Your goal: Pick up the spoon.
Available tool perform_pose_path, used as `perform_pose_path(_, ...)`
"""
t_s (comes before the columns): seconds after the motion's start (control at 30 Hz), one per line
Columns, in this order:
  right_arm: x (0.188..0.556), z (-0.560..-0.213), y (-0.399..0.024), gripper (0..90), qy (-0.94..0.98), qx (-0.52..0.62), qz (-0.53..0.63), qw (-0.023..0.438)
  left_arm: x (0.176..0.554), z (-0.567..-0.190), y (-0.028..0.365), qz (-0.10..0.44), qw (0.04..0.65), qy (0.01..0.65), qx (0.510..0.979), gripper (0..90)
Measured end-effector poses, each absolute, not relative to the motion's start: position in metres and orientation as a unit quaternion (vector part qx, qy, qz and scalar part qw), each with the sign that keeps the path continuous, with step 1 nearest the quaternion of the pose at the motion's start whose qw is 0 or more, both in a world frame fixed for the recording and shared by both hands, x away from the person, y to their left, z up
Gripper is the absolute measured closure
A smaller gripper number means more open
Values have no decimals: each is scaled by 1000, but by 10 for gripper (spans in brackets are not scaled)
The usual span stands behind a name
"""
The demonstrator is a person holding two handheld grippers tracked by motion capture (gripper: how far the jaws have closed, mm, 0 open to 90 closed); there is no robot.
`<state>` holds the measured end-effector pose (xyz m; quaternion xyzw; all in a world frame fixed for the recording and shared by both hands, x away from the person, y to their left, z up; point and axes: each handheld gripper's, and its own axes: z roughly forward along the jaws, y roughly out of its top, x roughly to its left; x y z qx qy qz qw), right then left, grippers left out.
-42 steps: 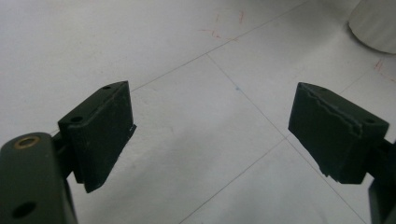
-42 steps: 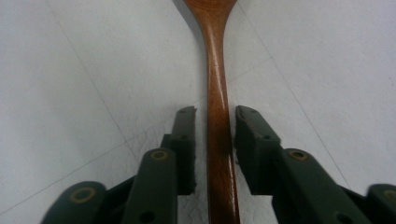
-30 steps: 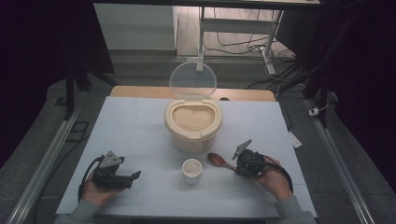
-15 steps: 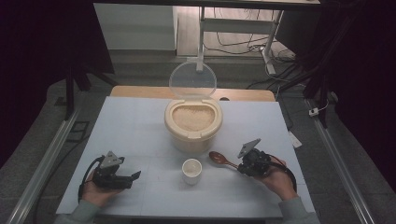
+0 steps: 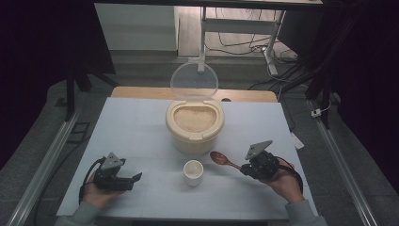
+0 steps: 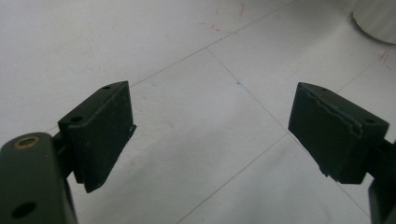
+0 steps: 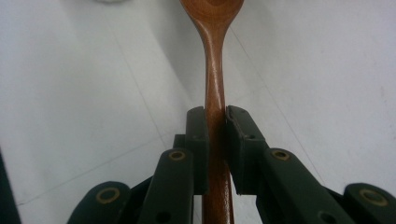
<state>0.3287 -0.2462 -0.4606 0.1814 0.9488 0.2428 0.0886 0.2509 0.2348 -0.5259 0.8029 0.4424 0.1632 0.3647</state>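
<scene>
Now lifted off the table since a second ago, the wooden spoon [image 7: 213, 70] is clamped between the right gripper [image 7: 215, 126] fingers, ready for scooping rice; left gripper [image 6: 212, 135] fingers released.

Wooden spoon [image 7: 215, 70] handle clamped between right gripper [image 7: 215, 140] pads, seemingly above white tabletop [image 7: 327, 70].

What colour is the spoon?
The spoon is reddish-brown, glossy wood, clearest in the right gripper view.
</scene>
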Motion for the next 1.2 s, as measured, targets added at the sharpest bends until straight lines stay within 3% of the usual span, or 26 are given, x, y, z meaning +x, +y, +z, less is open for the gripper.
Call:
perform_pose_path(0.5, 315, -440, -242, 788, 940, 145, 302, 57, 252, -527, 234, 163, 362, 443, 804, 137)
perform_pose_path(1.2, 306, -435, -201, 788, 945, 91, 310, 53, 252, -527, 233, 163, 362, 443, 804, 137)
